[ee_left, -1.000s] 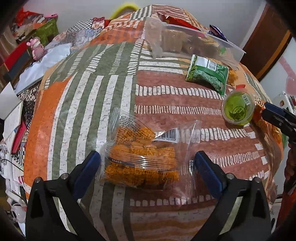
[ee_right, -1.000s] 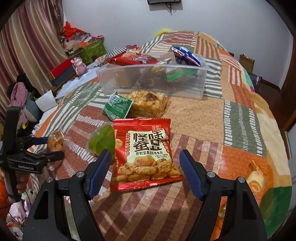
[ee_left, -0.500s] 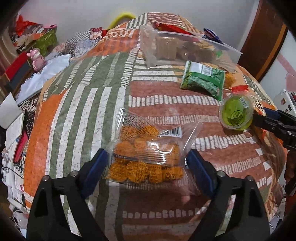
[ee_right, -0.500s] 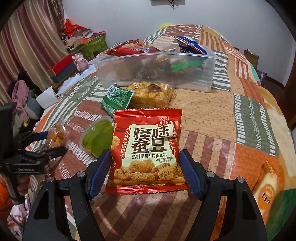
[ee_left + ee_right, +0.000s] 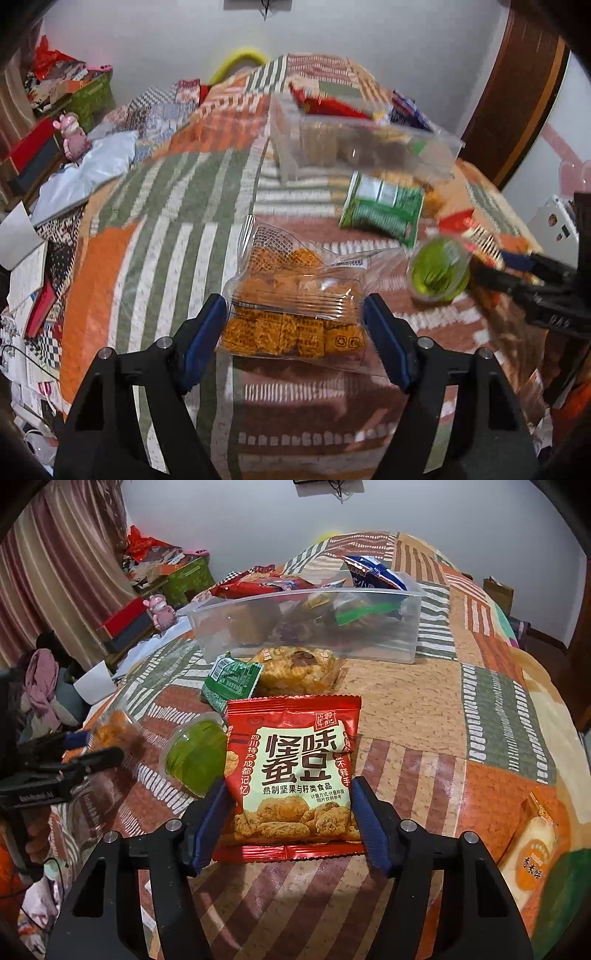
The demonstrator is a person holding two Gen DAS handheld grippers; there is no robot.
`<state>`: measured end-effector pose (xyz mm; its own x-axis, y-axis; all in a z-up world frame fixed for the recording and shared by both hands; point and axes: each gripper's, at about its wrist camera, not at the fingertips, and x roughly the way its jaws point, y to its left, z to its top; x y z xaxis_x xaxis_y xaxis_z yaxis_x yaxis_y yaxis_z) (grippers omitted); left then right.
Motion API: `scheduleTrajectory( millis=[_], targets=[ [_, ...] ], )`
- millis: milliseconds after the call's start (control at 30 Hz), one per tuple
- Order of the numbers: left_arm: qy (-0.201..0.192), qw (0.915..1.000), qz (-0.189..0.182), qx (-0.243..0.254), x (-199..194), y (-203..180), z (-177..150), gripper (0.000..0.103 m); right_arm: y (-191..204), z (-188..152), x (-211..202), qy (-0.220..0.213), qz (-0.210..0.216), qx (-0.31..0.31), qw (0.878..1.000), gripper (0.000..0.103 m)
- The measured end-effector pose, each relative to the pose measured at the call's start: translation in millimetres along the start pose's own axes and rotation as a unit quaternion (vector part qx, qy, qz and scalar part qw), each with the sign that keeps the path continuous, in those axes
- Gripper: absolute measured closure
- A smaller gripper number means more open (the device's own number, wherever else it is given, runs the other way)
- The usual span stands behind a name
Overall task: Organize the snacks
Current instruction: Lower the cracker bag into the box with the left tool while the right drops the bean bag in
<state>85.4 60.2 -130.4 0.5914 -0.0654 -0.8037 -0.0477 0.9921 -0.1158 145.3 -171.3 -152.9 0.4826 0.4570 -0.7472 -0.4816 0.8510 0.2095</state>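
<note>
- On the patchwork bedspread [image 5: 177,229], in the left wrist view, the left tool [image 5: 295,328] is closing on a clear bag of orange crackers [image 5: 295,314], its blue pads pressing the bag's two sides.
- Farther along the bed, the clear plastic bin [image 5: 295,155] is already holding several packets, while a green packet [image 5: 384,210] and a green jelly cup [image 5: 439,271] are lying loose beside it.
- Off the bed's left edge, papers and boxes are cluttering the room, beneath a pale wall.
- Across the same bed, in the right wrist view, the right tool [image 5: 291,823] is closing on a red snack packet [image 5: 291,771], pads touching its edges.
- Judging by this, sorting is partly done: a bag of yellow puffs [image 5: 295,668] and an orange packet [image 5: 535,849] are waiting too.
</note>
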Motion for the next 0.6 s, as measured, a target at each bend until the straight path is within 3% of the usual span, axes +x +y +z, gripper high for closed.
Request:
scheduleTrajectory(
  millis=[333, 600],
  targets=[
    [-0.047, 0.9988, -0.011, 0.003, -17, -13, 42, 0.027, -5, 17, -19, -0.036, -0.007, 0.015, 0.999, 0.042],
    [-0.075, 0.9970, -0.019, -0.002, -20, -22, 82, 0.027, -8, 53, -37, -0.080, -0.008, 0.017, 0.997, 0.042]
  ],
)
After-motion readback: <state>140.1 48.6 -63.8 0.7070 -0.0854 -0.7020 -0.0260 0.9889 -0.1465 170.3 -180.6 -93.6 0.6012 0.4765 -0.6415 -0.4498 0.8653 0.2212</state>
